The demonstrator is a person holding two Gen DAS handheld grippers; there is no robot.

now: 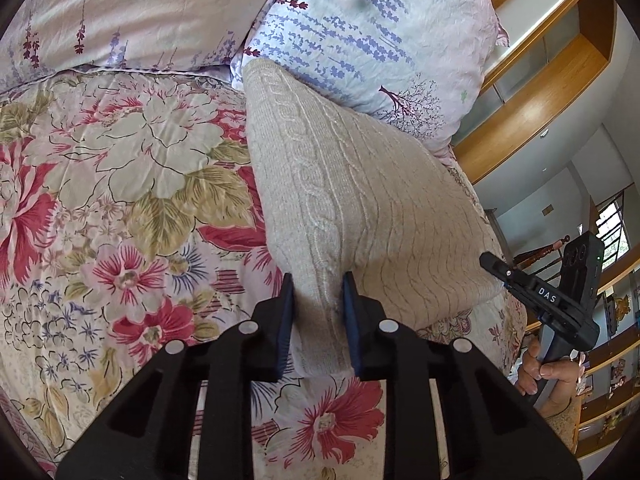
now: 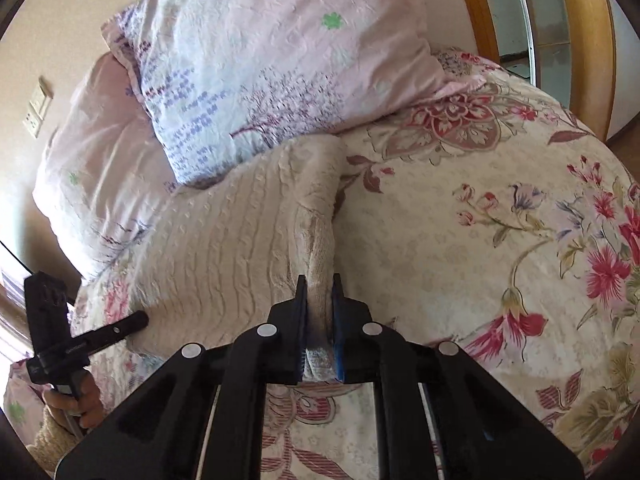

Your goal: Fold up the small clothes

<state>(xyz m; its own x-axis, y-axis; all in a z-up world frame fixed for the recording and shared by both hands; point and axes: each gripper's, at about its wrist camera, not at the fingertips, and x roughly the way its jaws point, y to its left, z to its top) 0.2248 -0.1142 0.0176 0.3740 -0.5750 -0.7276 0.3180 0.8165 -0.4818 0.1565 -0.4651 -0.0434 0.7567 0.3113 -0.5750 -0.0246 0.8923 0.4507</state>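
While the cream cable-knit sweater (image 1: 360, 184) lies spread over the floral bedspread (image 1: 120, 184), its far edge against the lavender-print pillow (image 1: 360, 32), each near corner is pinched. The left hand-held gripper (image 1: 318, 320) has its 2 blue-padded fingers closed to a narrow gap around a bunched fold of knit. The right hand-held gripper (image 2: 319, 320) is likewise clamped on a gathered edge of the sweater (image 2: 224, 240), the cloth squeezed thick between its pads. From the left wrist view the right tool shows at the bed's edge, held by a hand (image 1: 548, 372); from the right wrist view the left tool appears beside the sweater's other side.

This looks like the start of a fold: both corners secured, the body of the garment mostly flat. The next move probably calls for lifting both grips together and carrying the near edge toward the pillow end, keeping the tension even so the knit does not sag or twist, then laying it square on itself.
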